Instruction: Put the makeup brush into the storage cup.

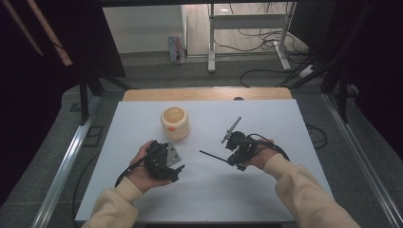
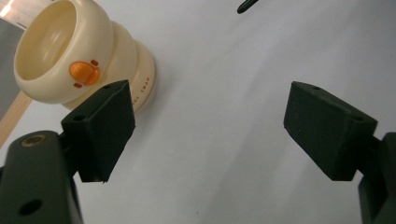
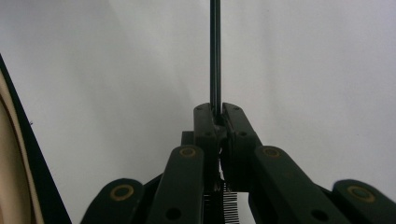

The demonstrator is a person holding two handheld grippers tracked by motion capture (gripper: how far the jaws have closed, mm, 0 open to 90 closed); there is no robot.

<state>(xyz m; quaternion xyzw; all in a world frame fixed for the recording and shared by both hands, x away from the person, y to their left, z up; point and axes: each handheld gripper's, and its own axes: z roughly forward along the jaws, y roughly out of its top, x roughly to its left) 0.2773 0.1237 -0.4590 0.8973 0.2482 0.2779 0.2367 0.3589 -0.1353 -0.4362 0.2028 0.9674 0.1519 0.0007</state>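
left gripper view: wide-apart blocky matte pads [image 2: 105,128] beside glossy cream cup [image 2: 79,56]; right gripper [image 3: 217,112] clamping thin black rod [image 3: 215,51]

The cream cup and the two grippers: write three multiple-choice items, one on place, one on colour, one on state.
1. Where does the cream cup stand?
A. on the white sheet, ahead of the left gripper
B. between the right gripper's jaws
C. on the floor

2. What colour is the small knob on the cup's side?
A. blue
B. orange
C. green

3. How does the right gripper stand?
A. wide open
B. shut on the cup
C. shut on a thin black rod

Key: 1 A, the high view shows it just beyond the left gripper; 2 B, the left gripper view shows it orange; 3 C, the right gripper view shows the jaws pinching the rod.
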